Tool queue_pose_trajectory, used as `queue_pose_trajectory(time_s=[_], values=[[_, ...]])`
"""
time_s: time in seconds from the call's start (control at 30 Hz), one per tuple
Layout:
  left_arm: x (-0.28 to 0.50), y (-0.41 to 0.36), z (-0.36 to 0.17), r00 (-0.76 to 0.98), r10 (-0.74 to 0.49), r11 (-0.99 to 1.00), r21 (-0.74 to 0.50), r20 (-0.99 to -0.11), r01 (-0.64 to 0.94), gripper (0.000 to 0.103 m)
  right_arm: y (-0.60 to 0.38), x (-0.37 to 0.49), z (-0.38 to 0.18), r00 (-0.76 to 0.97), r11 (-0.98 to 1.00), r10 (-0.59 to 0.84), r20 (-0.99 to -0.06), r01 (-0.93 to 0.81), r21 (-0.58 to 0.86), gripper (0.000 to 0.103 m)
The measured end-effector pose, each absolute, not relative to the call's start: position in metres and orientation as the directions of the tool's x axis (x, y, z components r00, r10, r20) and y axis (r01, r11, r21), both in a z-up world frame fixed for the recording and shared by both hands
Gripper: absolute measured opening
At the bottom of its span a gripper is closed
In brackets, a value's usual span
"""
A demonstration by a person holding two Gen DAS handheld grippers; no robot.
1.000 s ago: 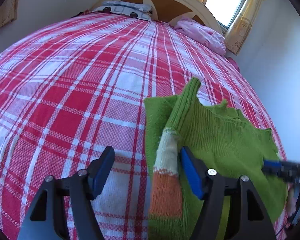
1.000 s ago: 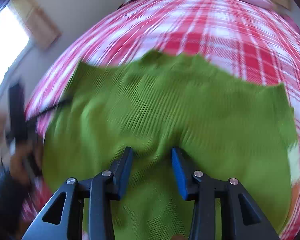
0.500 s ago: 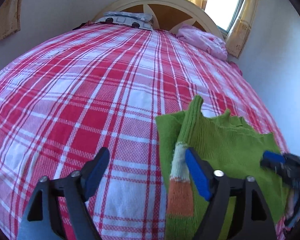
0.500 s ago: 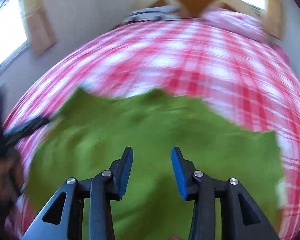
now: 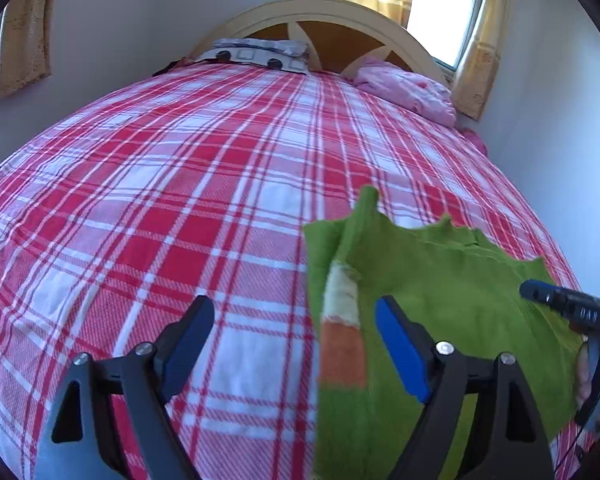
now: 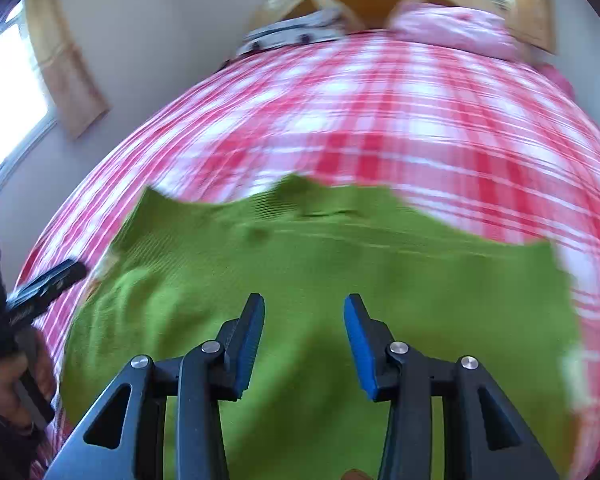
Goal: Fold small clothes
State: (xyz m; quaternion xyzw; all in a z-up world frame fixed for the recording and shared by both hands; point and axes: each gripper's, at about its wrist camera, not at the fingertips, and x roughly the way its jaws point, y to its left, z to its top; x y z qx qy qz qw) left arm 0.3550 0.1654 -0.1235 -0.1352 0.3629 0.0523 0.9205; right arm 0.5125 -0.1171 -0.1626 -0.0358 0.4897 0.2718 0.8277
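left hand-held gripper (image 5: 288, 344): jaws opening, striped sleeve of green knit sweater (image 5: 440, 280) released onto bed, fold laid | right hand-held gripper (image 6: 304, 344): spread, empty, above sweater

Green knit sweater (image 5: 440, 280) w/ orange+white stripes; bedsheet (image 5: 180, 200) red/white plaid; pillow (image 5: 408, 88) pink.

Bed covered by red-and-white plaid sheet (image 5: 180, 208), filling most of the left wrist view. Arched cream headboard (image 5: 340, 12) with brown panels at top centre. Grey-and-white patterned pillow (image 5: 260, 52) against it; pink pillow (image 5: 408, 88) to its right. Window (image 5: 444, 8) at upper right, yellow curtains (image 5: 480, 48) beside it. Second curtain (image 5: 24, 32) at upper left. Plain pale walls (image 5: 132, 20). Right wrist view blurred.
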Motion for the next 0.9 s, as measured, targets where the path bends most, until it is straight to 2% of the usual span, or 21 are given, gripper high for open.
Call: queue_pose_trajectory(time_s=[0.2,0.3,0.4,0.5,0.63,0.7,0.8,0.9], values=[[0.366,0.156,-0.147,0.659,0.037,0.967,-0.140,-0.752,-0.214,0.092,-0.184,0.531,-0.180,0.370,0.929,0.196,-0.908,-0.367,0.051,0.043],[0.366,0.165,-0.148,0.648,0.018,0.950,-0.188,-0.762,-0.248,0.094,-0.208,0.530,-0.176,0.374,0.932,0.227,-0.899,-0.351,0.089,0.043],[0.362,0.164,-0.148,0.648,0.027,0.954,-0.175,-0.761,-0.245,0.094,-0.201,0.507,-0.156,0.445,0.935,0.169,-0.880,-0.355,0.001,0.043],[0.356,0.161,-0.149,0.657,0.037,0.955,-0.167,-0.753,-0.245,0.094,-0.174,0.460,-0.144,0.432,0.871,0.292,-0.853,-0.489,0.051,0.043],[0.352,0.160,-0.150,0.664,0.055,0.956,-0.153,-0.746,-0.251,0.097,-0.150,0.411,-0.162,0.412,0.813,0.302,-0.860,-0.582,0.006,0.045],[0.351,0.160,-0.150,0.665,0.055,0.956,-0.153,-0.745,-0.251,0.098,-0.153,0.396,-0.164,0.474,0.818,0.290,-0.831,-0.573,-0.041,0.047],[0.351,0.161,-0.151,0.662,0.048,0.957,-0.157,-0.748,-0.246,0.100,-0.167,0.388,-0.169,0.470,0.837,0.305,-0.828,-0.548,-0.003,0.050],[0.348,0.161,-0.152,0.662,0.031,0.956,-0.171,-0.749,-0.238,0.102,-0.166,0.374,-0.172,0.514,0.823,0.272,-0.813,-0.563,-0.080,0.051]])
